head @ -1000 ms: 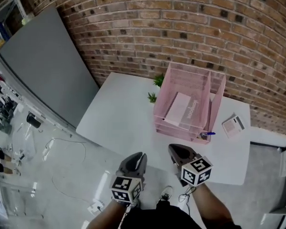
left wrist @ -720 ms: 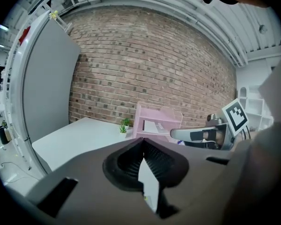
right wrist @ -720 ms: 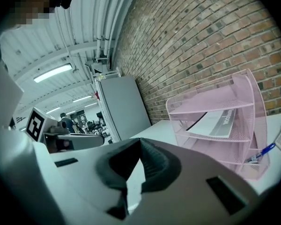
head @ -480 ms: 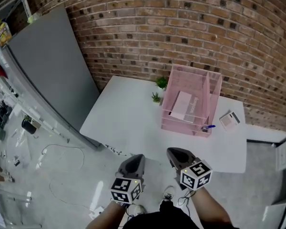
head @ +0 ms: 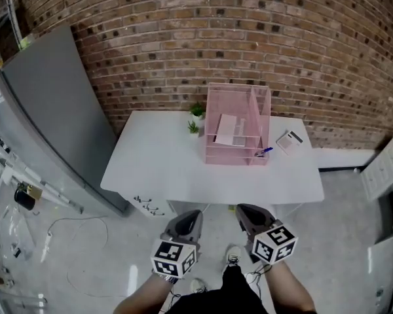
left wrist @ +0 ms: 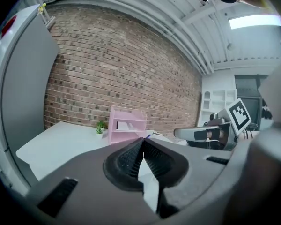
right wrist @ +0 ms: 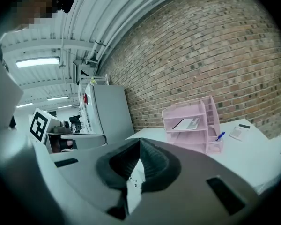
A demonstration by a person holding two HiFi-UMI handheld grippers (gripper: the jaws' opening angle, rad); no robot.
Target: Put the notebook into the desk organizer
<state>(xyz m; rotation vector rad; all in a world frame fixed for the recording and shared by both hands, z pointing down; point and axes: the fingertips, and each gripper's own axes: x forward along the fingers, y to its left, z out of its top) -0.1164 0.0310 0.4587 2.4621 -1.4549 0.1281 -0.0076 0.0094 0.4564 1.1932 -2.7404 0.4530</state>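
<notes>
White table (head: 158, 170), desk organizer (head: 261, 120), brick wall (head: 183, 38)

Notebook (head: 226, 129) in desk organizer (head: 262, 118), plants (head: 196, 110) left, calculator (head: 289, 140) right

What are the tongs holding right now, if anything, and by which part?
Nothing. The left tongs and right tongs are both shut and empty; the notebook lies in the organizer.

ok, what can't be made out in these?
Notebook cover: too small, every view.
Small flat object right of organizer: too small to identify, head view.
Inside lower trays: head view, covered from above.
Table near edge: gripper views, behind left gripper and right gripper.
</notes>
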